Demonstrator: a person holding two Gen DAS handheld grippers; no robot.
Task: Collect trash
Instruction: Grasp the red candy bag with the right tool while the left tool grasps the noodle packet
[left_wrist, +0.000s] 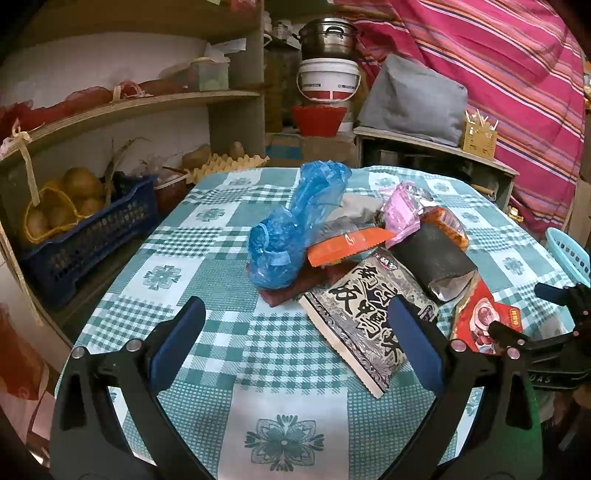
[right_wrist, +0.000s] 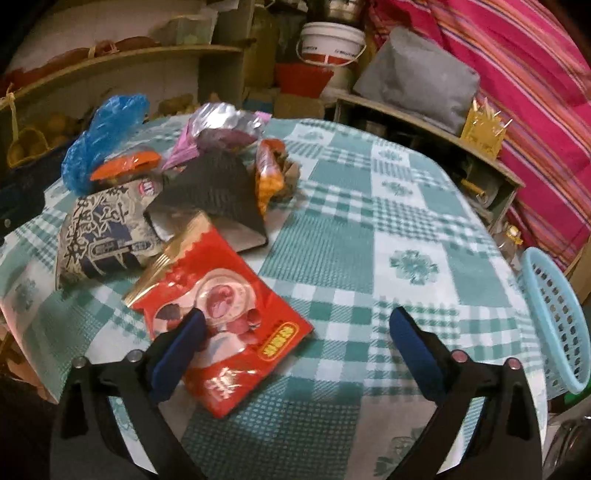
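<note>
Risk of a missed pinch: right gripper (right_wrist: 295, 328) wide open, holding nothing, astride the red wrapper (right_wrist: 221, 314) lying flat on the tablecloth (right_wrist: 369, 240), liable to slide or snag cloth; left gripper (left_wrist: 295, 321) open, empty.

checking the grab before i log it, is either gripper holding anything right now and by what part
Nothing is held. The left gripper is open over the tablecloth. The right gripper is open too, one finger over the red wrapper, not pinching it.
</note>
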